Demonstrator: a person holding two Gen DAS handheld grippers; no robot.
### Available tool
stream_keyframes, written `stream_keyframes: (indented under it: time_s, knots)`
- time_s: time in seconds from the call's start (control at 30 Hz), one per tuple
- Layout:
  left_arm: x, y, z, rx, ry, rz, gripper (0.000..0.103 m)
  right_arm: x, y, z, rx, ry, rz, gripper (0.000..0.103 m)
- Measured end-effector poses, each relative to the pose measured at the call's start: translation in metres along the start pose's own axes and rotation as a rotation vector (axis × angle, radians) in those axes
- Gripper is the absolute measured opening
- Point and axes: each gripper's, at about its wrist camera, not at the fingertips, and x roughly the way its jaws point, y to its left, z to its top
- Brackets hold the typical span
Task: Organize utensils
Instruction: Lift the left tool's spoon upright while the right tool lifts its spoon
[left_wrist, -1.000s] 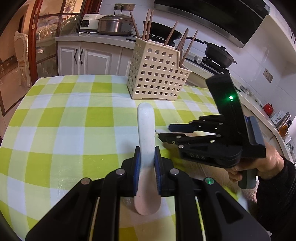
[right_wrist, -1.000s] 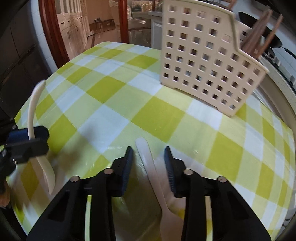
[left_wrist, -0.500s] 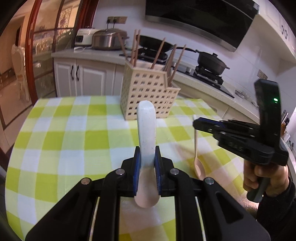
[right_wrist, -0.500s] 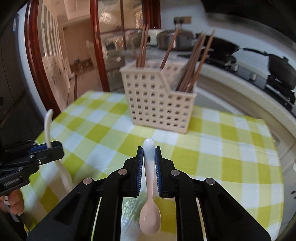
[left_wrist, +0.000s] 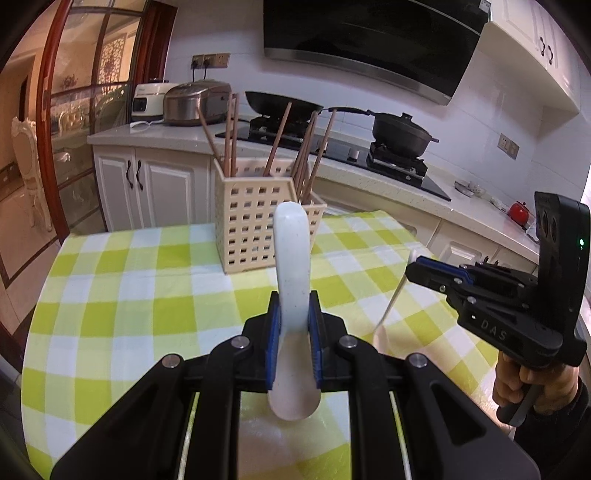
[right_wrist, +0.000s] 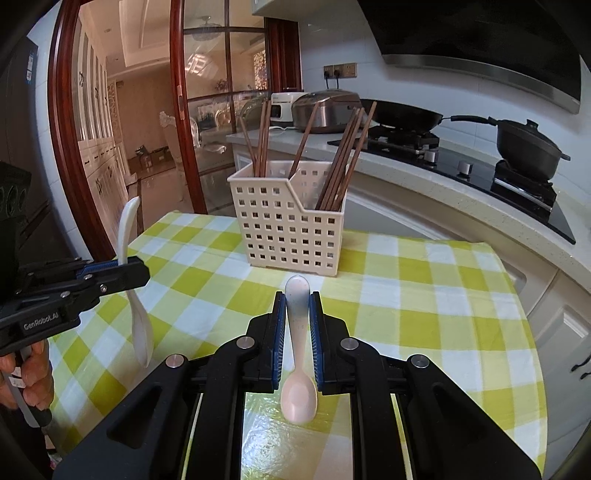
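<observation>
Chopstick-filled basket (right_wrist: 291, 225) ahead — cookware (right_wrist: 524, 147) behind

The tablecloth (right_wrist: 406, 288) is checked in lime green, pale yellow-green and white. The perforated basket (right_wrist: 288, 229) is cream, its chopsticks (right_wrist: 343, 155) reddish brown. One spoon (left_wrist: 291, 258) is white, the other (right_wrist: 297, 369) pale pink. Black grippers carry blue pads (right_wrist: 279, 332). The cooking pot (left_wrist: 400, 131) is black.
</observation>
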Motion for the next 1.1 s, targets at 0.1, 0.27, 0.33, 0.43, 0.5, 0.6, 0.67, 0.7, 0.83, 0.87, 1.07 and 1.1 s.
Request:
stream_keyframes:
  time_s: [0.1, 0.27, 0.33, 0.43, 0.5, 0.6, 0.67, 0.7, 0.83, 0.87, 1.07, 1.1]
  knots:
    - [-0.001, -0.001, 0.011, 0.004, -0.017, -0.010, 0.014, -0.003, -0.003, 0.005, 0.002, -0.010, -0.006, 0.013]
    - [-0.001, -0.001, 0.027, 0.010, -0.034, -0.017, 0.014, -0.002, -0.007, 0.012, 0.003, -0.019, -0.015, 0.013]
    - [0.000, -0.001, 0.033, 0.007, -0.043, -0.027, 0.014, -0.001, -0.008, 0.013, 0.003, -0.021, -0.017, 0.013]
    - [0.001, -0.002, 0.040, 0.011, -0.052, -0.033, 0.014, 0.000, -0.010, 0.016, 0.004, -0.019, -0.017, 0.006]
    - [0.002, -0.003, 0.044, 0.011, -0.055, -0.038, 0.014, 0.000, -0.011, 0.018, 0.002, -0.022, -0.021, 0.004]
    - [0.003, -0.003, 0.048, 0.013, -0.061, -0.046, 0.014, 0.000, -0.012, 0.021, -0.002, -0.021, -0.026, 0.004]
    - [0.005, -0.002, 0.048, 0.008, -0.057, -0.046, 0.014, 0.002, -0.014, 0.020, -0.002, -0.011, -0.025, 0.004]
    - [0.006, -0.001, 0.047, 0.006, -0.054, -0.047, 0.014, 0.004, -0.015, 0.018, -0.007, 0.003, -0.022, 0.005]
    - [0.008, 0.002, 0.039, -0.002, -0.037, -0.049, 0.014, 0.014, -0.036, 0.004, 0.079, 0.051, -0.041, 0.020]
    - [0.008, 0.002, 0.037, -0.002, -0.034, -0.049, 0.014, 0.017, -0.043, -0.001, 0.110, 0.067, -0.037, 0.042]
    - [0.016, 0.004, 0.027, -0.014, -0.019, -0.073, 0.014, 0.071, -0.058, -0.026, 0.227, 0.210, -0.008, 0.055]
    - [0.019, 0.004, 0.026, -0.017, -0.016, -0.075, 0.014, 0.078, -0.057, -0.026, 0.236, 0.222, -0.011, 0.054]
